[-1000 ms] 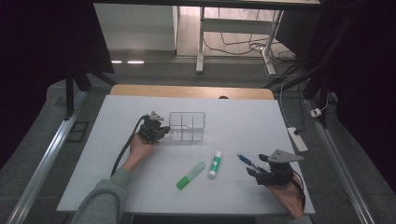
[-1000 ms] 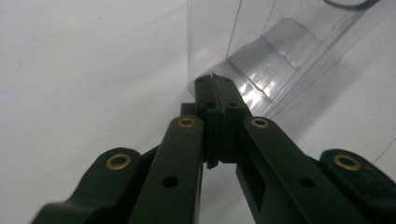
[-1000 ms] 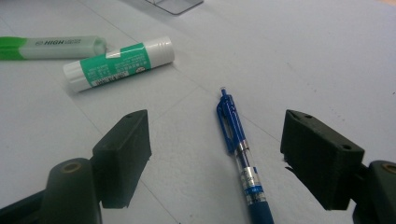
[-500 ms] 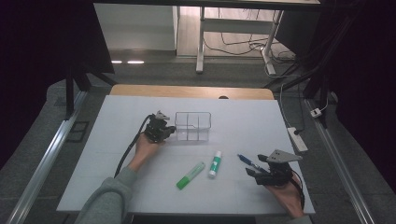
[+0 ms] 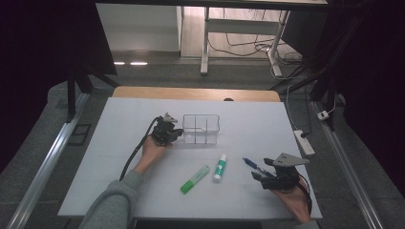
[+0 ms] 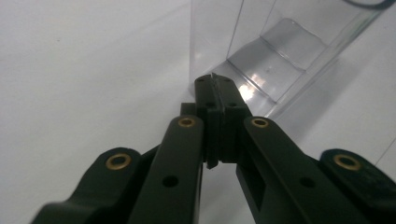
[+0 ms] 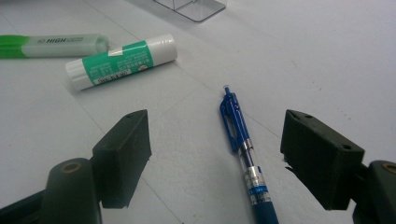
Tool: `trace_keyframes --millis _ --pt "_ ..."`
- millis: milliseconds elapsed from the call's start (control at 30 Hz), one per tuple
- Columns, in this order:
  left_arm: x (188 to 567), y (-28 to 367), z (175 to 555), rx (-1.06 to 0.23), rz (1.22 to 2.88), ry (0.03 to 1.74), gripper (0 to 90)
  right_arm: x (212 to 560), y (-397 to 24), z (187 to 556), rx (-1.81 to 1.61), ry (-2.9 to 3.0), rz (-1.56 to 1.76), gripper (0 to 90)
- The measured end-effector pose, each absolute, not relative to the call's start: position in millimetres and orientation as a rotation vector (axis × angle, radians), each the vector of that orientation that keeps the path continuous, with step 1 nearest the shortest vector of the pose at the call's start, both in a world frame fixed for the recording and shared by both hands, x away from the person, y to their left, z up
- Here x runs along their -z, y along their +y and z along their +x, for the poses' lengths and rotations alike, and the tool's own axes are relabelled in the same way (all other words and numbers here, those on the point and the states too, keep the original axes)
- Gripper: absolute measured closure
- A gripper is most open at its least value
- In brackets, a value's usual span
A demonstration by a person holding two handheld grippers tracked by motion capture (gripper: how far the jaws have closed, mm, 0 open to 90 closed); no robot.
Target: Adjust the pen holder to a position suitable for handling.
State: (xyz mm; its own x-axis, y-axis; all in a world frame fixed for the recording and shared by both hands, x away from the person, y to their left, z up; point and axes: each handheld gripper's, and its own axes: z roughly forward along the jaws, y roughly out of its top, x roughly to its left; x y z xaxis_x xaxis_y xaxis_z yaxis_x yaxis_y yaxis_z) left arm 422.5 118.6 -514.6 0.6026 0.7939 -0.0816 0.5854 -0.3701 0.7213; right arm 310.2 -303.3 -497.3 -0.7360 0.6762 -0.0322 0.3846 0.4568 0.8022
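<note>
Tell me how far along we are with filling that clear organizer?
Nothing is in the clear plastic divided organizer yet. The left gripper is shut on its wall; the right gripper is open around the blue pen. The green highlighter and green-labelled glue stick lie on the table.

A person in a grey long-sleeved top works with two black handheld grippers. The left gripper trails a black cable along the forearm toward the grey sleeve; its jaw links carry brass-coloured pivot pins and small round holes. The right gripper bears a grey three-cornered plate on top and blocky matt-black pads, with a dark cable looping by the wrist.
</note>
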Motion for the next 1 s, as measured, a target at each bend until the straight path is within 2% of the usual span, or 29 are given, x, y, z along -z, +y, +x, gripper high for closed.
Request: trace_keyframes --millis 567,667,700,767,800,867,900,967,1000 --pt "491.0 149.5 373.6 -0.403 2.061 1.042 88.1 495.7 -304.8 310.2 -1.173 2.357 0.897 24.1" --pt "489.1 154.4 362.0 -0.412 2.057 1.037 84.5 495.9 -304.6 310.3 -1.173 2.36 0.896 24.1" --pt "488.5 156.6 357.5 -0.417 2.06 1.032 76.1 495.9 -305.1 310.2 -1.163 2.362 0.897 24.1" --pt "487.2 162.2 348.2 -0.42 2.045 1.024 69.8 496.0 -305.8 310.2 -1.17 2.361 0.901 24.1" --pt "486.9 165.1 343.9 -0.412 2.03 1.025 69.8 496.0 -305.8 310.2 -1.17 2.361 0.901 24.1" --pt "487.2 171.1 335.2 -0.404 2.018 1.026 60.8 497.1 -306.7 311.1 -1.178 2.359 0.905 24.1" --pt "487.9 174.1 330.3 -0.399 2.012 1.029 60.8 497.1 -306.7 311.1 -1.178 2.359 0.905 24.1" --pt "489.9 181.2 320.7 -0.399 2.008 1.028 53.6 497.3 -307.3 311.1 -1.176 2.362 0.907 24.1" --pt "491.0 184.8 316.0 -0.402 2.007 1.029 53.6 497.3 -307.3 311.1 -1.176 2.362 0.907 24.1"
